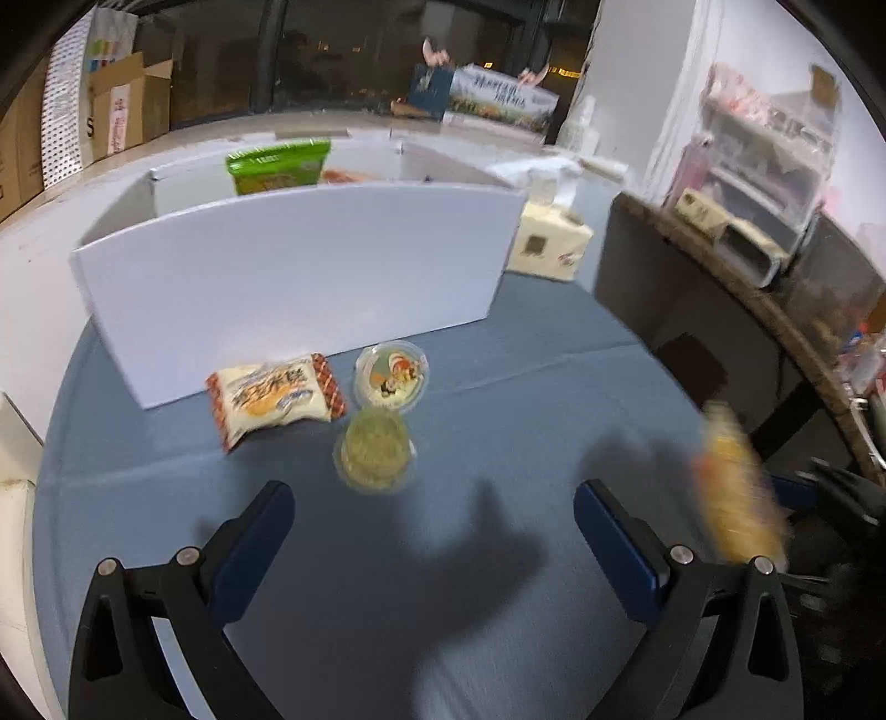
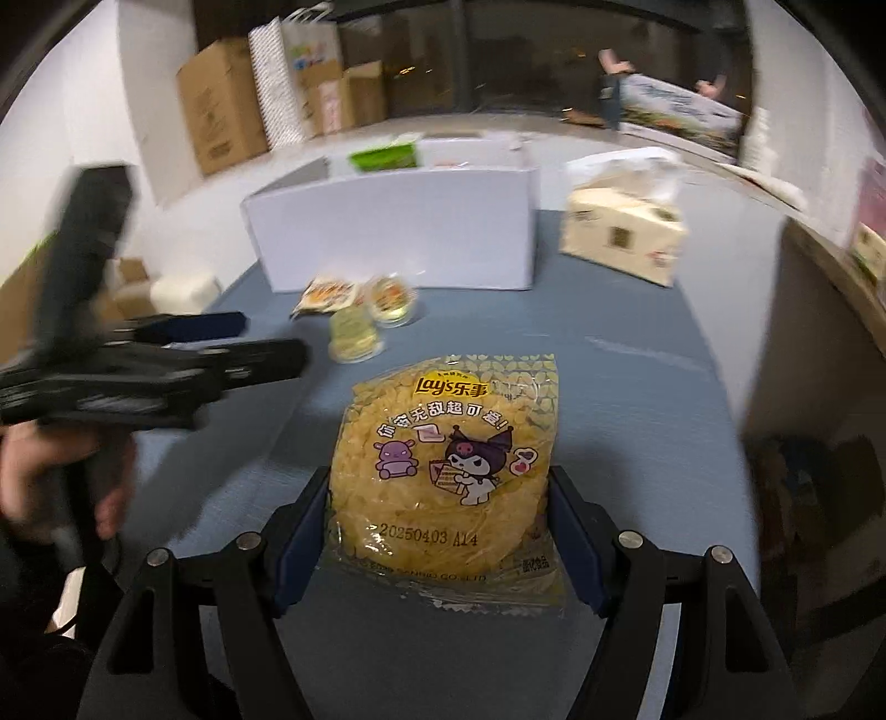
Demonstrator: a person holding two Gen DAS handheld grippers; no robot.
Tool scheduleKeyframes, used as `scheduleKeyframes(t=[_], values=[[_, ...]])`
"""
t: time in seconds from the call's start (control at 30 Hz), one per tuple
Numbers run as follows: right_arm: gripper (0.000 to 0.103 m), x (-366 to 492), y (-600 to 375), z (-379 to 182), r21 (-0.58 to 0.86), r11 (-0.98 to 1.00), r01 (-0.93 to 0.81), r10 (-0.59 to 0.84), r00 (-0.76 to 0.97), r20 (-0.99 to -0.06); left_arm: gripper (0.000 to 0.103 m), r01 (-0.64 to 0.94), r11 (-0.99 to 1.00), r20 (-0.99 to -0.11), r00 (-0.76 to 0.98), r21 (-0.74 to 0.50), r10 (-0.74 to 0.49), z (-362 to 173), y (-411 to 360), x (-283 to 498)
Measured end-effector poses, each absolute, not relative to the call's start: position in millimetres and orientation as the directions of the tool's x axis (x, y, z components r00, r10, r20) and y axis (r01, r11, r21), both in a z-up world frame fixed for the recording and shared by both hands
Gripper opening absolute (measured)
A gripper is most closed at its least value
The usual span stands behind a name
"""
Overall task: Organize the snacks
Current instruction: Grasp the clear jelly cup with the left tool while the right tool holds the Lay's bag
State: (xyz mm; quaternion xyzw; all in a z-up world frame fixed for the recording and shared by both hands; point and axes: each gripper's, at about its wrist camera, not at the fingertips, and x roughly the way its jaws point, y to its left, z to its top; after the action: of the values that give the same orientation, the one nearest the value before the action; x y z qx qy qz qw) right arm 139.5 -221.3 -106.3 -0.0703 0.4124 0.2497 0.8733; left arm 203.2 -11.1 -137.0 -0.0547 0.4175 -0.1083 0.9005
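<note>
The right gripper (image 2: 437,531) pinches a yellow chip bag (image 2: 443,459) by its lower half, a blue pad pressed against each side. The bag stands up between the fingers, print facing the camera, above the blue tablecloth (image 2: 637,387).

The left gripper (image 1: 434,531) hangs over the same cloth with its fingers spread wide and nothing between them; only its shadow lies on the fabric there. In the right wrist view it shows from the side, blurred, with a hand (image 2: 33,471) wrapped round its grip at the left edge. At the right edge of the left wrist view the chip bag appears as a yellow blur.

Just ahead of the left gripper lies a round green-yellow snack (image 1: 376,448) in clear wrap. Right behind it, about touching, sits a clear round cup (image 1: 392,376) with a printed lid. Just left of these lies a pale packet (image 1: 274,401) with orange-red ends, tilted a little.

Behind those three stands a white box (image 1: 293,288), open at the top, its front wall just beyond the packet and cup. A green bag (image 1: 277,166) stands inside toward the back, with something orange-red beside it that is too hidden to name. To the box's right, near the far corner of the cloth, stands a cream tissue pack (image 1: 548,238) with tissue sticking out on top.

Farther off, cardboard cartons (image 2: 221,105) stand against the wall on the left, in front of a dark window (image 1: 343,50).
</note>
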Motion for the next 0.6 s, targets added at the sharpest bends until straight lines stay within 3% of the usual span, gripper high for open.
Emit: scheduleKeyframes(t=[0.13, 0.2, 0.27, 0.33, 0.6], values=[[0.078, 135.5, -245.4, -96.7, 0.112, 0.890, -0.443, 0.373, 0.562, -0.739, 0.101, 0.153, 0.974, -0.761, 0.607, -0.167, -0.226, -151.2, -21.0, 233.8], [0.078, 137.8, -250.0, -96.7, 0.121, 0.896, -0.426, 0.369, 0.565, -0.738, 0.093, 0.154, 0.975, -0.768, 0.600, -0.160, -0.221, -156.2, -24.2, 241.6], [0.078, 139.3, -253.2, -96.8, 0.128, 0.897, -0.422, 0.370, 0.561, -0.741, 0.060, 0.145, 0.980, -0.786, 0.588, -0.134, -0.194, -161.2, -26.9, 248.2], [0.078, 138.7, -254.8, -97.1, 0.131, 0.897, -0.423, 0.371, 0.556, -0.744, 0.036, 0.138, 0.984, -0.803, 0.571, -0.115, -0.174, -165.8, -26.5, 251.7], [0.078, 143.1, -247.9, -102.2, 0.132, 0.888, -0.441, 0.382, 0.546, -0.745, 0.036, 0.145, 0.977, -0.718, 0.662, -0.160, -0.215, -137.5, -4.7, 210.3]])
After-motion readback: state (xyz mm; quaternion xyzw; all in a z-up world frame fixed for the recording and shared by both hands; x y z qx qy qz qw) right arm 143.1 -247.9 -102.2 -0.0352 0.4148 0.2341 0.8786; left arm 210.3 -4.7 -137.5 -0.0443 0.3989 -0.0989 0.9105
